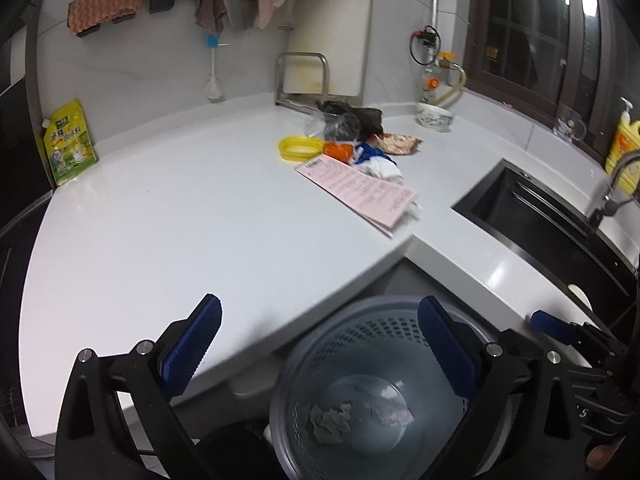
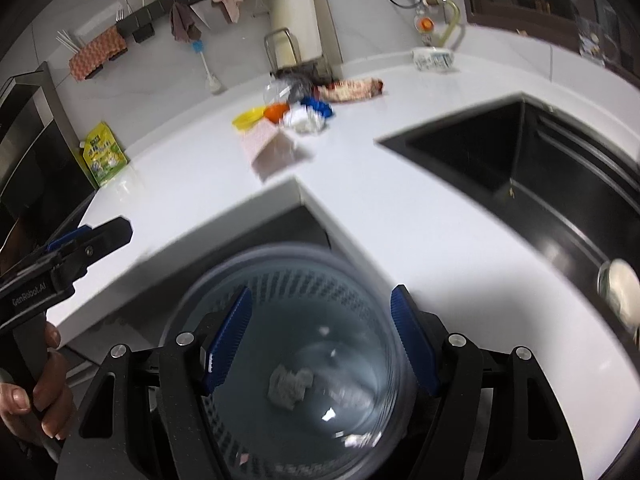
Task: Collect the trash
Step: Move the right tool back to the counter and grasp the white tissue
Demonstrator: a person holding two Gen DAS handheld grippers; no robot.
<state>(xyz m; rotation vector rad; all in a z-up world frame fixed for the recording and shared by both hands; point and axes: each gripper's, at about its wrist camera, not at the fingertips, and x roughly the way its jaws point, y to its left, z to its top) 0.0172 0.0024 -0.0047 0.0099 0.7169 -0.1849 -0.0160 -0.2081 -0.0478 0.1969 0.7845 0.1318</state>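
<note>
Hovering both grippers, left (image 1: 320,344) and right (image 2: 320,340), jaws wide and empty, you are overlooking the perforated bin (image 1: 340,316) holding two crumpled scraps (image 1: 330,422); remaining trash pile (image 1: 352,148) is sitting on the counter (image 1: 180,220)

- A grey perforated waste basket (image 1: 372,384) is seen below the counter's inner corner, upright, with crumpled grey scraps (image 1: 330,422) lying on its bottom.
- A pile of trash (image 1: 352,136) is left on the white counter (image 1: 180,216) near the back wall: a yellow lid, an orange piece, clear and dark plastic, a printed wrapper, white-and-blue crumpled material.
- A pink printed sheet (image 1: 360,190) is laid flat beside the pile (one end reaches past the counter's edge).
</note>
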